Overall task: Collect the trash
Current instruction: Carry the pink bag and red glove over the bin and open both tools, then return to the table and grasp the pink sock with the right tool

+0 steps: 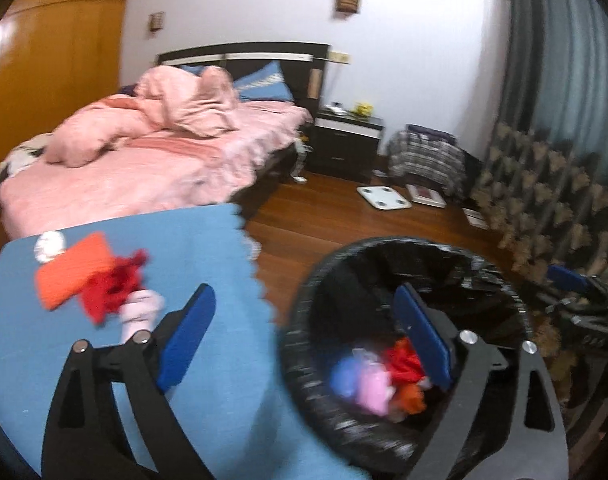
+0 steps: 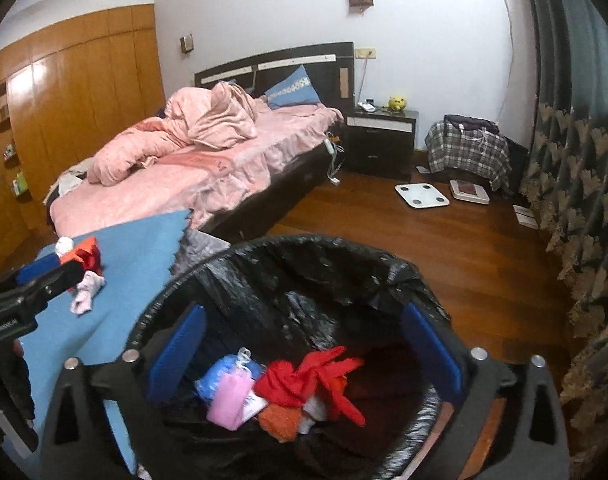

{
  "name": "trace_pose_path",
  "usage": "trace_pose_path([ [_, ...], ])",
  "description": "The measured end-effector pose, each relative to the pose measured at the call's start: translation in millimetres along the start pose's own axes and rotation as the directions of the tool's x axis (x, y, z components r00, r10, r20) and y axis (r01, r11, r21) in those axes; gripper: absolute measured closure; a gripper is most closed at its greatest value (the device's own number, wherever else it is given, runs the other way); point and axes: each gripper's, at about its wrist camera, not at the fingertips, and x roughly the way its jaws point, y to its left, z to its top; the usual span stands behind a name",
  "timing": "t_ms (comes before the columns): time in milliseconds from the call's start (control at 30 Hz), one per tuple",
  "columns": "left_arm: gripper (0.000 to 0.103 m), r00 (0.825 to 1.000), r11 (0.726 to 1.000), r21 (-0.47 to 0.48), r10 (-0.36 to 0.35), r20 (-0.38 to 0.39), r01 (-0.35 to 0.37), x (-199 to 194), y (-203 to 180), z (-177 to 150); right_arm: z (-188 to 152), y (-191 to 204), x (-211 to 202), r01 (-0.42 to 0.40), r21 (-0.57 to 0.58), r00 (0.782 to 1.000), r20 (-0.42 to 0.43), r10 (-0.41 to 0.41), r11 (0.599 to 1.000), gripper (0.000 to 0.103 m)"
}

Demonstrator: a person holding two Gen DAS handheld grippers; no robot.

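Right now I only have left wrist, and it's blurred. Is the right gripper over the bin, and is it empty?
Observer: Yes. The right wrist view shows the right gripper open above the lined bin, with nothing between its fingers.
Operator: What's in the bin?
Observer: A red piece lies on top, with a pink piece, a blue piece and an orange piece beside it.
Operator: What's left on the mat?
Observer: On the blue mat there's a pale sock-shaped piece, red-orange scraps and a white wad.
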Motion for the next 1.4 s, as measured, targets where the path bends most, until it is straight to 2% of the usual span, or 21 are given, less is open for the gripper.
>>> trace_pose_path([
  [233, 0.01, 0.986, 0.984, -0.07, 0.164, 0.008, -0.163, -30, 70, -11, 8, 56, 5, -0.1, -0.041, 0.995, 0.017, 0.101, 0.994, 0.006],
  [533, 0.01, 0.945, 0.936, -0.131, 0.326, -0.02, -0.326, -54, 151, -30, 14, 153, 34, -0.231, -0.096, 0.973, 0.001, 0.232, 0.968, 0.006],
  [667, 0.01, 0.933, 0.921, -0.152, 0.357, -0.034, -0.358, -57, 177, -40, 13, 191, 53, -0.263, -0.113, 0.965, -0.009, 0.264, 0.958, 0.006],
  [1000, 0.01, 0.914, 0.895, -0.182, 0.397, -0.087, -0.406, -43, 224, -54, -4, 263, 118, -0.29, -0.169, 0.955, -0.112, 0.274, 0.942, 0.006],
  [1167, 0.01, 0.908, 0.885, -0.203, 0.405, -0.112, -0.42, -33, 242, -59, -12, 281, 145, -0.295, -0.187, 0.95, -0.158, 0.268, 0.937, 0.007],
  [1400, 0.01, 0.904, 0.877, -0.222, 0.404, -0.136, -0.426, -22, 252, -64, -21, 298, 168, -0.306, -0.2, 0.942, -0.206, 0.266, 0.931, 0.015],
])
